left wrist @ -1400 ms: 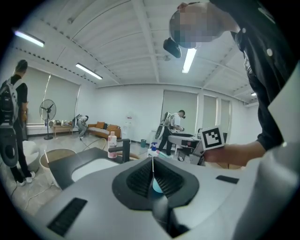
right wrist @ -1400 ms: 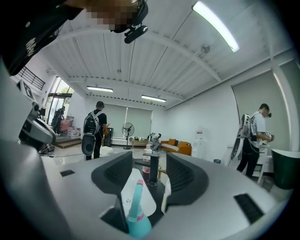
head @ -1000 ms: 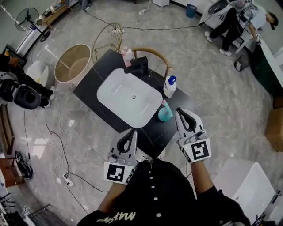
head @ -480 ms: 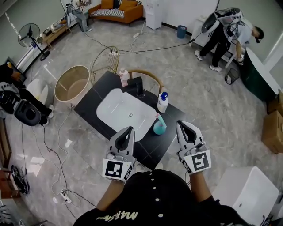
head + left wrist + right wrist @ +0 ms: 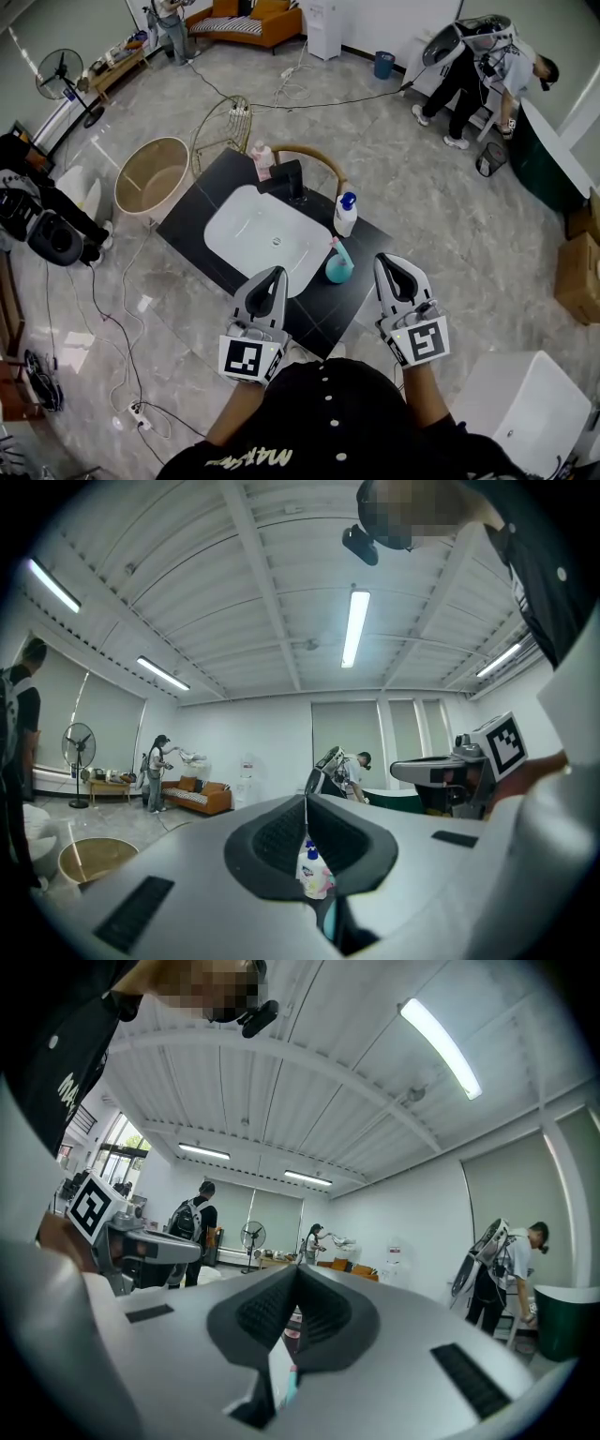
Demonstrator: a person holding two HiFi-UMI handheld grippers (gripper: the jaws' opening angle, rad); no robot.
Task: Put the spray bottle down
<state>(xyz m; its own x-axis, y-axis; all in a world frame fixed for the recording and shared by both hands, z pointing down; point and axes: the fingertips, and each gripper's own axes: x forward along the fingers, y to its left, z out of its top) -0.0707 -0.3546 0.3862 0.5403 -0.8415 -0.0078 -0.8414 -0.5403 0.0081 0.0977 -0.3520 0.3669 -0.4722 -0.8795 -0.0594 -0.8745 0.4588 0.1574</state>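
Observation:
A teal spray bottle with a pink trigger stands upright on the black counter, just right of the white sink. My right gripper hangs to the bottle's right, apart from it, shut and empty. My left gripper hovers over the counter's near edge, also shut with nothing in it. In the left gripper view the closed jaws point level, and a white bottle shows below them. The right gripper view has its shut jaws pointing level across the room.
A white bottle with a blue cap stands behind the teal one. A black faucet and a pink bottle sit at the sink's back. A beige tub, a wire chair and floor cables surround the counter. People stand far off.
Both grippers have risen and drawn back from the counter, the right one away from the teal bottle. The teal bottle stays on the counter. Little has moved in the last half second.

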